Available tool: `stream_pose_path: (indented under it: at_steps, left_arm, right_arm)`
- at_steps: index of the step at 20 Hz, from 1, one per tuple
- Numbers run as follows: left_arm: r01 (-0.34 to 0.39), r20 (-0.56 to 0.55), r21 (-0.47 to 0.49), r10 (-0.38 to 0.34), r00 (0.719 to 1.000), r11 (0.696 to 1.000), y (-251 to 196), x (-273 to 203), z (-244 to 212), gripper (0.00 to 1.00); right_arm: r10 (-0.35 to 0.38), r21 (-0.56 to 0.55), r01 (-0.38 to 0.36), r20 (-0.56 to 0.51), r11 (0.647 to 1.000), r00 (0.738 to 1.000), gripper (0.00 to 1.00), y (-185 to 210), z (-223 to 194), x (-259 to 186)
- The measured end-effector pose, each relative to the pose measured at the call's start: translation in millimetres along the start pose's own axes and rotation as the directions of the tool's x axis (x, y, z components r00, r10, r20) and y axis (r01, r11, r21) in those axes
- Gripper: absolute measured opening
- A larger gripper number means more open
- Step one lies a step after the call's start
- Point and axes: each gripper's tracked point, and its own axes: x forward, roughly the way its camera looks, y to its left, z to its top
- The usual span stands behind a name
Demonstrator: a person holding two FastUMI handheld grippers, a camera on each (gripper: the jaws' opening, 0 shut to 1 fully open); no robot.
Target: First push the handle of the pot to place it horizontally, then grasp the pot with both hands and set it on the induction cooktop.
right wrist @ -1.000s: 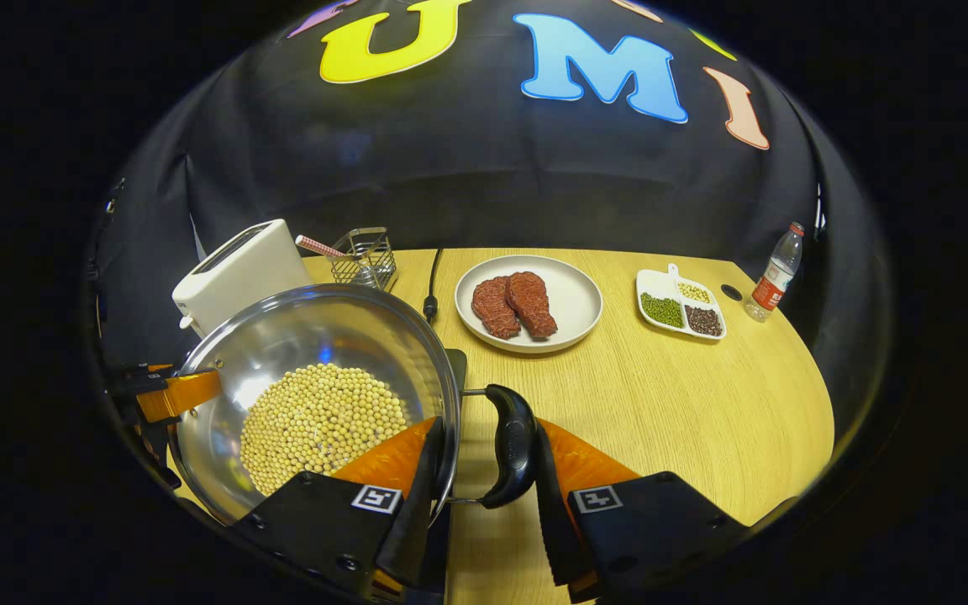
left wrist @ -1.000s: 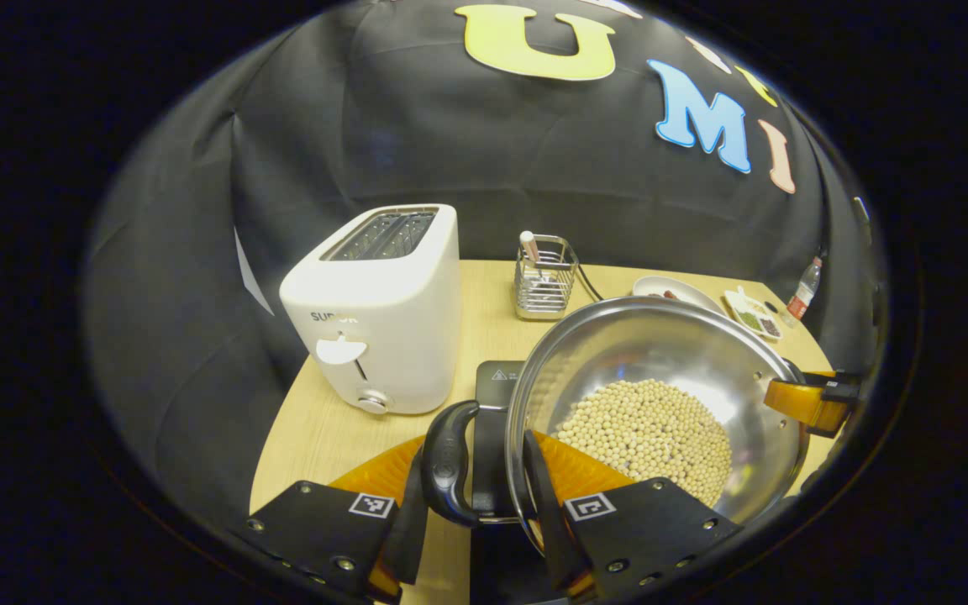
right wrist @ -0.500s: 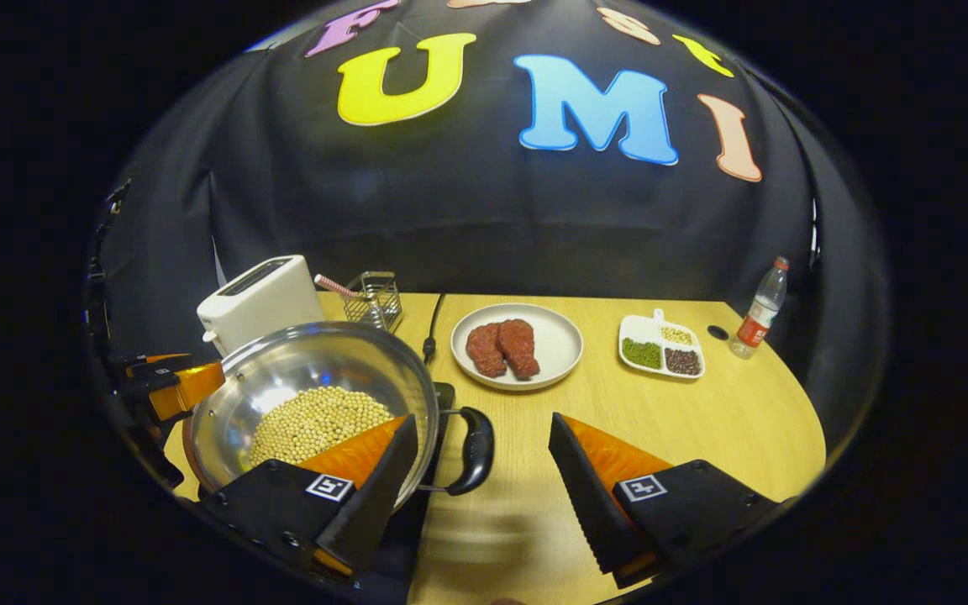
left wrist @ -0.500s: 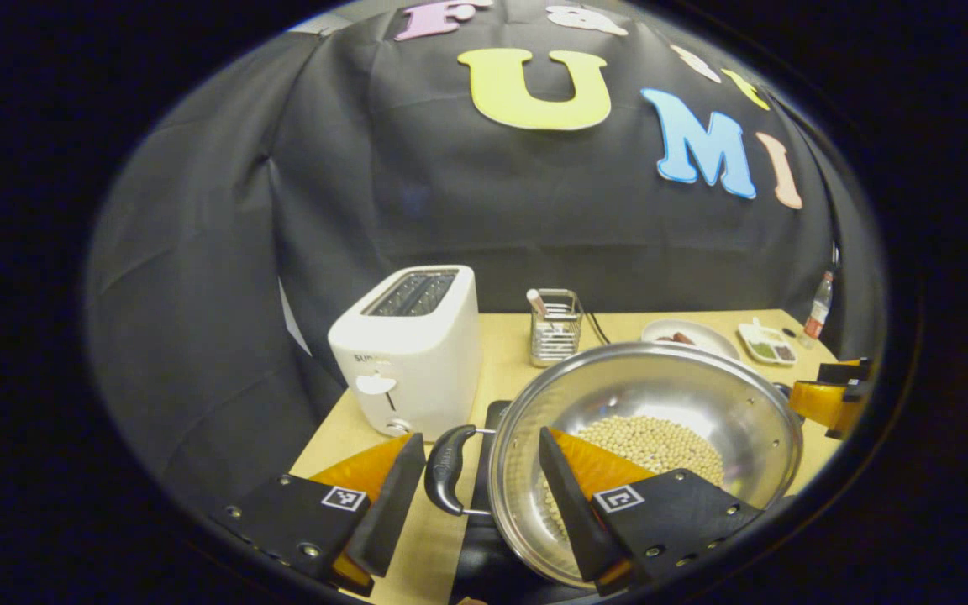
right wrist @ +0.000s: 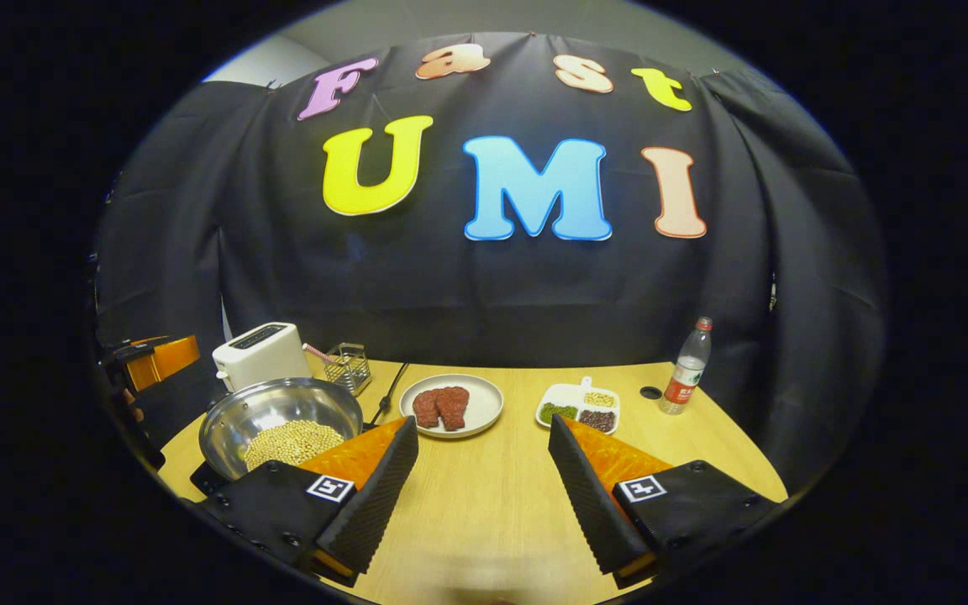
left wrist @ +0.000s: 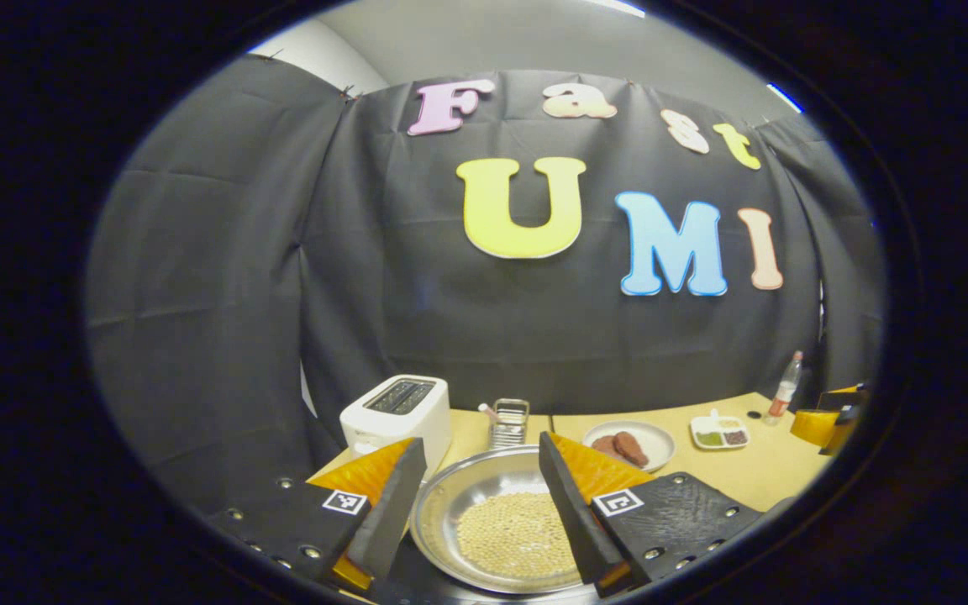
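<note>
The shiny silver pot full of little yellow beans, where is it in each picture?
Left gripper view: the shiny silver pot of yellow beans sits bottom centre.
Right gripper view: the pot sits lower left.
Shared landmark: the white toaster stands just behind it, to the left.

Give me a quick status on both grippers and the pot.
Left gripper open, above pot. Right gripper open, over bare table. Pot of beans sits on cooktop, released. Nothing in the way.
</note>
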Motion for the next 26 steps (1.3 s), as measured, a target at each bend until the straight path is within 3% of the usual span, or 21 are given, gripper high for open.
stream_pose_path:
  at_steps: [7, 8, 13, 19, 26]
  left_arm:
    - [0.051, 0.063, 0.005, -0.051, 0.997, 0.999, -105.7, -89.4, 40.5, 0.84]
    - [0.058, 0.074, 0.005, -0.058, 0.996, 0.998, -117.6, -101.8, 44.8, 0.79]
    - [0.082, 0.128, 0.030, -0.086, 0.988, 0.996, -165.3, -162.1, 67.4, 0.79]
    - [0.103, 0.174, 0.028, -0.106, 0.979, 0.994, -184.0, -218.4, 85.9, 0.79]
    - [0.095, 0.204, 0.051, -0.103, 0.974, 0.994, -156.7, -258.0, 98.0, 0.79]
  right_arm:
    - [-0.014, -0.008, 0.015, 0.117, 1.000, 0.993, 0.98, -81.6, 19.7, -81.7]
    - [-0.018, -0.015, 0.021, 0.136, 1.000, 0.991, 0.96, -92.0, 21.5, -92.4]
    - [-0.017, 0.004, 0.016, 0.175, 1.000, 0.984, 0.96, -125.3, 20.3, -145.3]
    - [-0.030, 0.011, 0.028, 0.216, 1.000, 0.976, 0.98, -140.8, 26.7, -187.4]
    - [-0.061, 0.036, 0.053, 0.263, 0.998, 0.963, 0.98, -129.8, 36.5, -220.6]
